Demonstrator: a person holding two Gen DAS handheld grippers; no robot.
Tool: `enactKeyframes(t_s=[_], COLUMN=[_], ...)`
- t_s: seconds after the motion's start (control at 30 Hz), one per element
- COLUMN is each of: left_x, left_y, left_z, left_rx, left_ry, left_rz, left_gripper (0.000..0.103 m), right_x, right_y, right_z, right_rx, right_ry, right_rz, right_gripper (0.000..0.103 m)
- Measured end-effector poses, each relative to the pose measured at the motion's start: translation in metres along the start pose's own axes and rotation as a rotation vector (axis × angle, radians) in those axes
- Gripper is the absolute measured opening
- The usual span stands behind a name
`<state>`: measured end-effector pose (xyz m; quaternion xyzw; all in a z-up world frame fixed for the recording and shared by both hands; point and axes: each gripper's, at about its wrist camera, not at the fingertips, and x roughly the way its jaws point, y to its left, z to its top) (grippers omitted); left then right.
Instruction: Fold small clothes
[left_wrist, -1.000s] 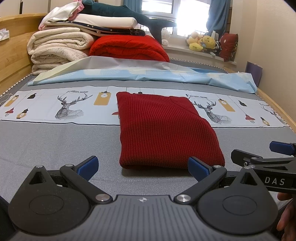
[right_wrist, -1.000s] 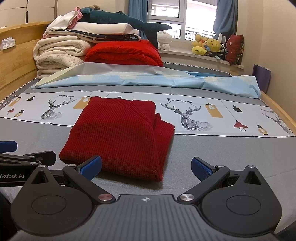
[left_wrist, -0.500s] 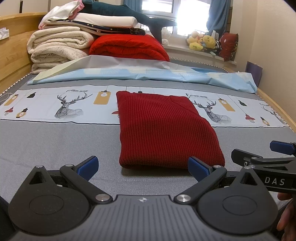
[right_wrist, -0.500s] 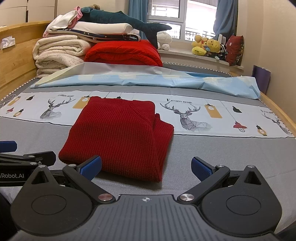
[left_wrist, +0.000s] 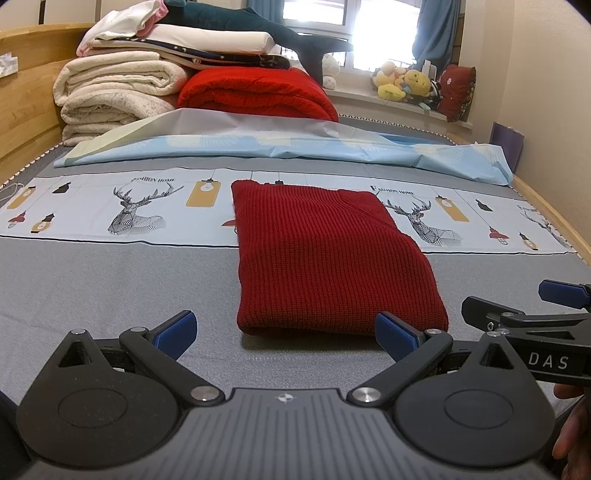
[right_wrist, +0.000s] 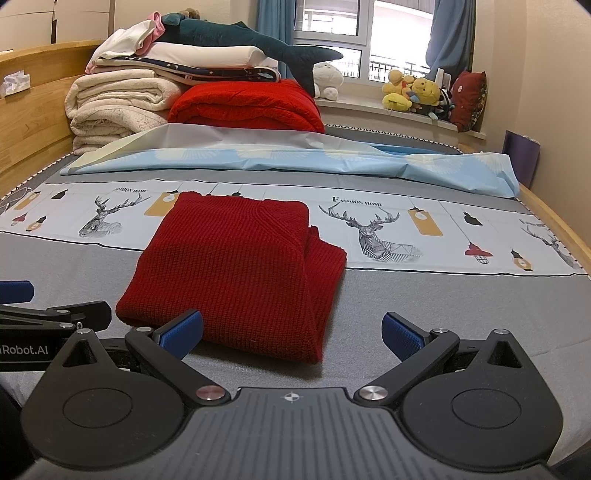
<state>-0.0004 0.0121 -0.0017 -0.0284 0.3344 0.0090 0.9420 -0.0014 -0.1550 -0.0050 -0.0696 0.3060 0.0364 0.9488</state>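
A dark red knit sweater lies folded into a rectangle on the grey bed. It also shows in the right wrist view, with a folded layer showing along its right edge. My left gripper is open and empty, just short of the sweater's near edge. My right gripper is open and empty, also just short of the near edge. The right gripper shows at the right of the left wrist view. The left gripper shows at the left of the right wrist view.
A deer-print sheet runs across the bed under the sweater's far end. A light blue sheet lies behind it. Folded blankets, a red quilt and a toy shark are stacked at the headboard. Wooden bed rails border both sides.
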Motion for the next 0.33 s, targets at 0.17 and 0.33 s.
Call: enactKeyframes(t_s=[0.17,0.33], left_x=[0.0005,0.0017], left_y=[-0.0001,0.0001], left_z=[-0.0005,-0.0015], left_rx=[-0.002,-0.001], left_ry=[0.002,0.005], left_rz=[-0.001,0.001], left_gripper=[0.103,0.103], right_x=[0.0001,0.0012], right_y=[-0.0008,-0.0037], right_z=[0.0003,0.0011], right_rx=[0.000,-0.001], right_ry=[0.000,0.002], right_rz=[-0.001,-0.002], right_gripper=[0.102,0.102])
